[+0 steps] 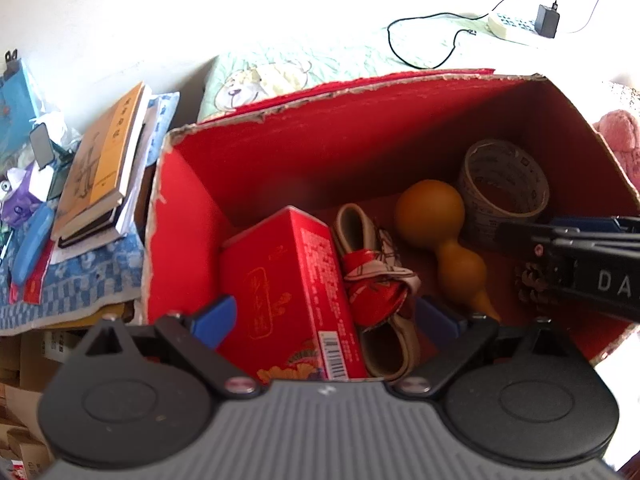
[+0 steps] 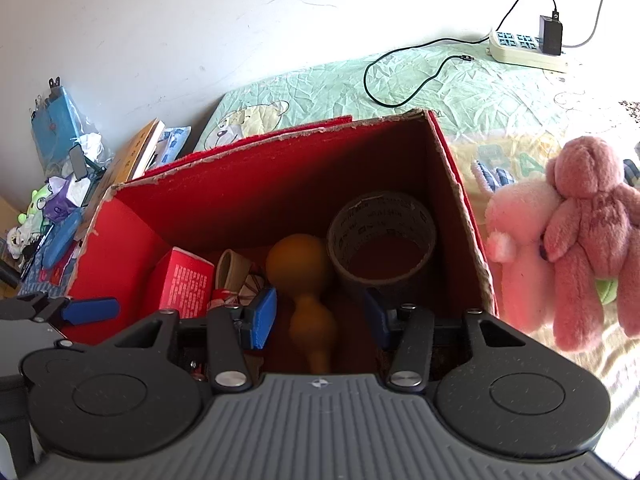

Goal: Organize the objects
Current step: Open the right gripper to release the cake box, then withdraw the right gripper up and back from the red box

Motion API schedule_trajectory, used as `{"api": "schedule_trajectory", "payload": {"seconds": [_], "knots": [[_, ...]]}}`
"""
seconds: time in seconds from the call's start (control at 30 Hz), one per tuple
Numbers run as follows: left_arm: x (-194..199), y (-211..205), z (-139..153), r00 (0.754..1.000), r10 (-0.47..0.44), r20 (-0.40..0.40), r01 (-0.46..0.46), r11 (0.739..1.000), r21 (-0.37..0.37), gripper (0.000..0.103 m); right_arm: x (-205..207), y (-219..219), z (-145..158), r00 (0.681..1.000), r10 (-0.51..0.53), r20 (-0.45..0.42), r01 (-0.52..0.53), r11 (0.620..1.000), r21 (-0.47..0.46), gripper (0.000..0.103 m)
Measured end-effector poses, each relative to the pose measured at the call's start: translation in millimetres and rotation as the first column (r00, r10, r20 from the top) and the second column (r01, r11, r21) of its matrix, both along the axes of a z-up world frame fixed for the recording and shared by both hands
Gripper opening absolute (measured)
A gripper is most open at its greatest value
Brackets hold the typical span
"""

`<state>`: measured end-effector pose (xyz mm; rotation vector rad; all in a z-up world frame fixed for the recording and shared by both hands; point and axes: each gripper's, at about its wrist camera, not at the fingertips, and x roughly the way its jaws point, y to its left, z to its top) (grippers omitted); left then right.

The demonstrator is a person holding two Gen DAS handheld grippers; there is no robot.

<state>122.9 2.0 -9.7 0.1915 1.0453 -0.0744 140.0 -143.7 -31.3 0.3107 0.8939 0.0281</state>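
Note:
An open red cardboard box (image 1: 182, 240) (image 2: 460, 184) stands on the bed. In it lie a small red carton (image 1: 280, 292) (image 2: 186, 280), a beige strap with red patterned cloth (image 1: 376, 276), an orange gourd (image 1: 436, 220) (image 2: 298, 264), a roll of brown tape (image 1: 502, 184) (image 2: 380, 232) and a pine cone (image 1: 530, 286). My left gripper (image 1: 325, 320) hangs open above the carton, touching nothing. My right gripper (image 2: 320, 318) is open over the gourd, which lies lower in the box, apart from the blue pads (image 2: 262, 318). It also enters the left wrist view as the right gripper (image 1: 580, 256).
Two pink plush toys (image 2: 560, 240) lie on the bed right of the box. A power strip (image 2: 524, 50) with a black charger and cable sits at the back. Stacked books (image 1: 100, 164) and small clutter fill a table on the left, against a white wall.

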Motion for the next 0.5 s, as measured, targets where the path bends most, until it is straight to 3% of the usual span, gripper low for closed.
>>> {"api": "schedule_trajectory", "payload": {"seconds": [0.5], "knots": [[-14.1,3.2,2.7,0.999,0.039,-0.011,-0.039,0.998,-0.042,0.098,-21.8,4.1,3.7,1.0,0.004,0.02,-0.003,1.0,-0.026,0.051]]}}
